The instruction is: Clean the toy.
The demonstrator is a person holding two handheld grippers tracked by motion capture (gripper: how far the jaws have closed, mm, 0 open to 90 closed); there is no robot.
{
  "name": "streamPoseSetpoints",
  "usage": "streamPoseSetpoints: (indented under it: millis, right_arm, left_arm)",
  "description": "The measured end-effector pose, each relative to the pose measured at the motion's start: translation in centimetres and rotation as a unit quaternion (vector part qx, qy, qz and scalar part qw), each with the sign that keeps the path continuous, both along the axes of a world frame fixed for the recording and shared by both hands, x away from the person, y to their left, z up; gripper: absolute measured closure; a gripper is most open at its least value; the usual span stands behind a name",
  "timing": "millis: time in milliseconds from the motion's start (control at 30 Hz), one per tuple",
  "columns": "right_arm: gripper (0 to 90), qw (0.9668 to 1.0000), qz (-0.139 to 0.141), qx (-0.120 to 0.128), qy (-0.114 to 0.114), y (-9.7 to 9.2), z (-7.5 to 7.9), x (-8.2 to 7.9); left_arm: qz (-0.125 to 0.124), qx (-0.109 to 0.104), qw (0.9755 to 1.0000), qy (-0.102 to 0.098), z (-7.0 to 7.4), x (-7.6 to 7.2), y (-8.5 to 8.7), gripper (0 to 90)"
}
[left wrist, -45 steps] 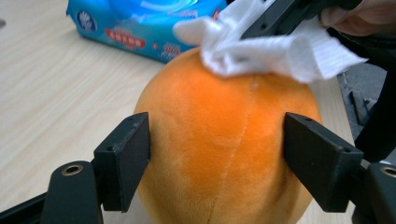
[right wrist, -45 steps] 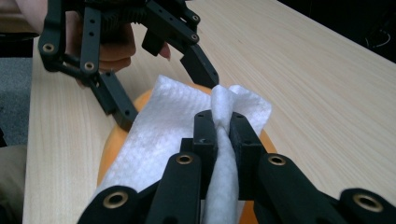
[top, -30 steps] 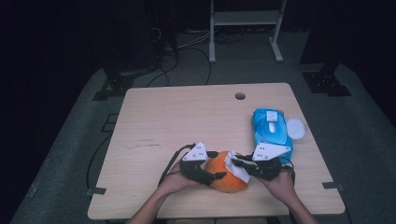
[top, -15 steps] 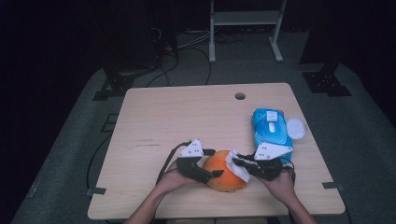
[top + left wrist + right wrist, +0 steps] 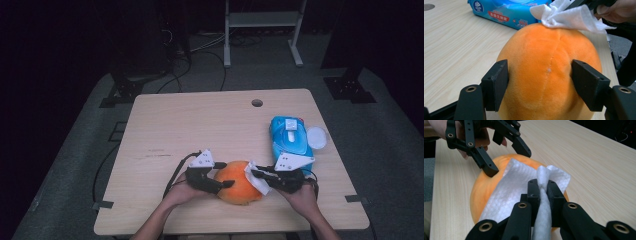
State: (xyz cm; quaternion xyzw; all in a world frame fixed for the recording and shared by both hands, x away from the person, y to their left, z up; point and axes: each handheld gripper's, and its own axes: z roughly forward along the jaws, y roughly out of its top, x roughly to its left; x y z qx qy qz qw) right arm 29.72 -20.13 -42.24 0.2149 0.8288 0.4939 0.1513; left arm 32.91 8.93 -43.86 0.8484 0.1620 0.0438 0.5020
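**Orange plush ball held between the left fingers, white wipe on top**

Orange plush, seamed down the middle, makes up the round ball that sits on the pale wooden worktop near the person's edge. The left gripper has its two black fingers on opposite flanks of the ball. In the left gripper view both pads lie against the plush, and the fabric dents slightly beneath them. These fingers have just been closing, with the ball between them, and now grip it.

The right gripper comes in from the opposite side of the ball. Its fingers are closed on a twisted fold of a white wipe, which is pinched between the pads. Beyond those fingertips the rest of the wipe spreads flat over the upper surface of the ball and touches it. The left fingers appear just past the far edge of the wipe in the right gripper view, apart from the sheet.

A blue pack of wipes lies flat on the worktop beyond the right fingers, near them but not touching. A white round lid lies just beside that pack, on the side away from the ball. A small round hole in the worktop sits well beyond both sets of fingers, toward the far edge.

Both hands rest low at the near edge of the worktop, one behind each gripper.
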Motion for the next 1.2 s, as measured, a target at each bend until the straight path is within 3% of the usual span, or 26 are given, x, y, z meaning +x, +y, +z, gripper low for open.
streamPoseSetpoints:
  millis: [300, 467, 500, 600, 667, 833, 1200]
  right_arm:
    - [81.8, 0.9999, -0.009, 0.003, 0.007, -0.7, -0.2, -0.1]
    - [81.8, 0.9998, 0.008, 0.018, -0.003, 0.4, 0.4, -0.5]
    - [81.9, 0.9998, 0.013, 0.016, -0.006, 0.9, 0.5, -0.5]
    - [81.9, 0.9996, 0.015, 0.024, -0.006, 1.2, 0.7, -0.3]
    - [81.9, 0.9993, 0.019, 0.030, -0.008, 1.4, 0.7, -0.2]
    - [81.9, 0.9995, 0.018, 0.024, -0.008, 1.5, 0.6, -0.3]
    - [81.7, 0.9998, 0.000, 0.009, 0.020, -0.4, -0.5, -0.1]
  left_arm:
    - [0.004, -0.001, 1.0000, 0.006, -0.1, 0.2, 0.5, 31.2]
    - [0.006, -0.008, 0.9998, 0.016, 0.0, 0.4, 0.8, 29.2]
    - [0.004, -0.011, 0.9998, 0.015, 0.3, 0.4, 0.8, 24.0]
    - [-0.009, -0.038, 0.9992, 0.002, 1.2, 0.0, 0.5, 21.2]
    - [-0.012, -0.030, 0.9995, -0.004, 1.1, -0.1, 0.2, 21.4]
    - [-0.004, -0.020, 0.9998, 0.005, 0.5, 0.2, 0.5, 28.7]
    - [0.006, -0.015, 0.9997, 0.019, 0.1, 0.6, 1.2, 30.4]
